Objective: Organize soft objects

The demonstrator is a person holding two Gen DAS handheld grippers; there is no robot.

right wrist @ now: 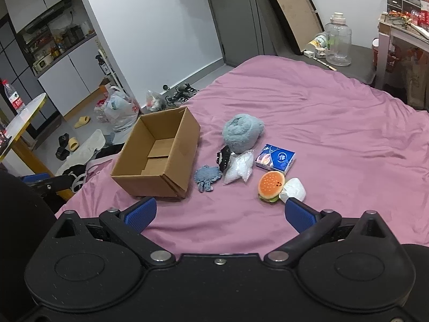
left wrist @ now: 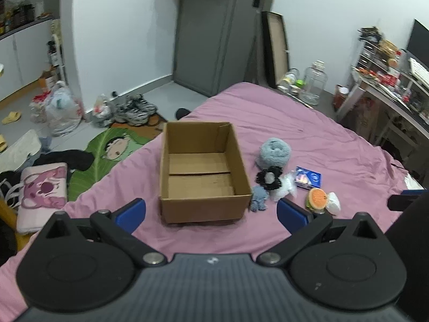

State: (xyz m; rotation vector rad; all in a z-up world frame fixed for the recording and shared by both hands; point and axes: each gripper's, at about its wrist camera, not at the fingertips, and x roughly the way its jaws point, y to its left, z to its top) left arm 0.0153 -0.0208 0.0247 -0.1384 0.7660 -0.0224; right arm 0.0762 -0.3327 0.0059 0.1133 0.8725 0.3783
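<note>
An empty open cardboard box (left wrist: pixel 201 177) (right wrist: pixel 158 155) sits on the pink bedspread (left wrist: pixel 308 134) (right wrist: pixel 321 120). To its right lie a fluffy light-blue bundle (left wrist: pixel 274 151) (right wrist: pixel 241 132), a black scrunchie (left wrist: pixel 269 177) (right wrist: pixel 224 157), a small blue knitted toy (left wrist: pixel 258 198) (right wrist: pixel 207 177), a clear plastic bag (left wrist: pixel 284 186) (right wrist: pixel 240 170), a blue tissue pack (left wrist: pixel 308 177) (right wrist: pixel 276 158), a burger plush (left wrist: pixel 317 199) (right wrist: pixel 270 186) and a white soft lump (left wrist: pixel 333 202) (right wrist: pixel 293 189). My left gripper (left wrist: pixel 211 212) is open just short of the box. My right gripper (right wrist: pixel 221 212) is open short of the burger plush.
The floor left of the bed holds a green rug (left wrist: pixel 107 153), shoes (left wrist: pixel 136 110), plastic bags (left wrist: pixel 63 110) and slippers (right wrist: pixel 72 143). A large clear jug (right wrist: pixel 337 40) and a leaning tray (right wrist: pixel 292 10) stand beyond the bed. A cluttered desk (left wrist: pixel 388 91) is at the right.
</note>
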